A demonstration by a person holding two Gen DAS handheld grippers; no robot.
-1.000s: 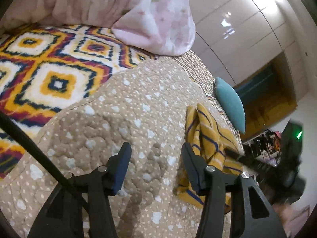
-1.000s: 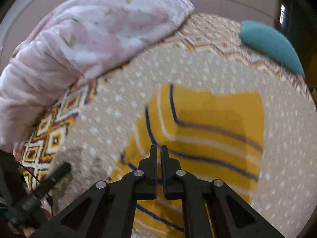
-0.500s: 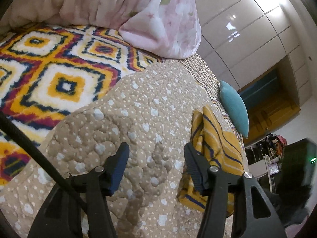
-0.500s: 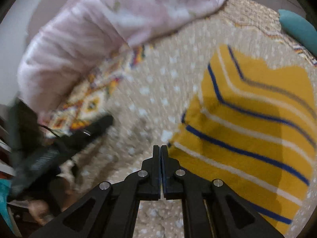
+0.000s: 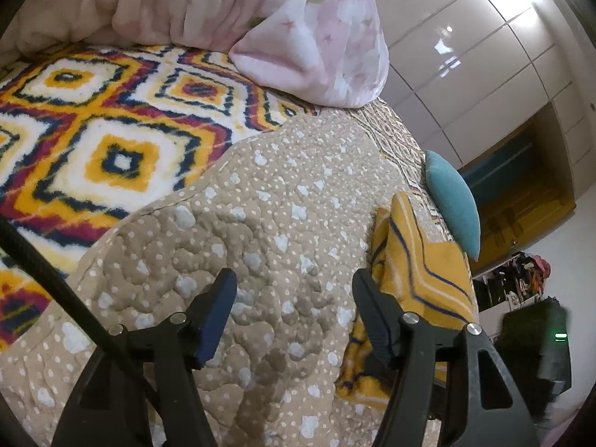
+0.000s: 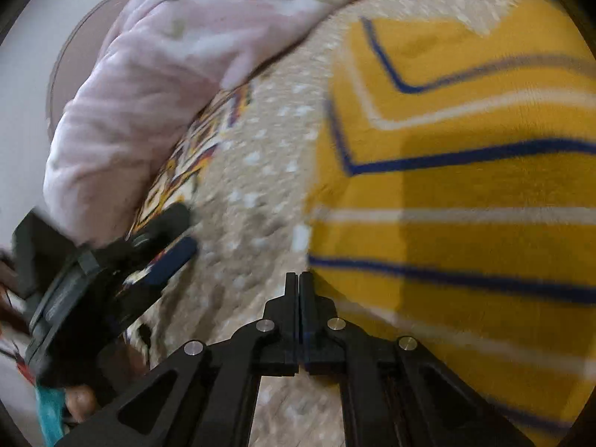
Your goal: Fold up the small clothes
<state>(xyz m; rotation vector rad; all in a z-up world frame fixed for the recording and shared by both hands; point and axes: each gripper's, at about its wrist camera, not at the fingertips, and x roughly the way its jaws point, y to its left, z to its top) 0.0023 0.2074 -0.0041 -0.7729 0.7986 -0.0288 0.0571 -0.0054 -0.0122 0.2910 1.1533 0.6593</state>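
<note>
Both tongs inspected: left gripper stands with jaws apart and has just been opening wider, nothing between them but bare quilt; right gripper is pressed fully closed and empty, its tips at the near-left edge of the garment. Task item, a yellow striped garment, lies flat on the dotted beige quilt, to the right of the left gripper and just below the teal cushion; a pink duvet is heaped at the far side on a patterned blanket. Risks noted: a closed right tool cannot take the hem, and pushing in would likely shove or ruck the cloth instead. Should either tool bite too deep, it may well pinch quilt with the garment. Right view is motion-blurred, so edge contact cannot be confirmed. An off-corner grip would probably yield a skewed fold.
</note>
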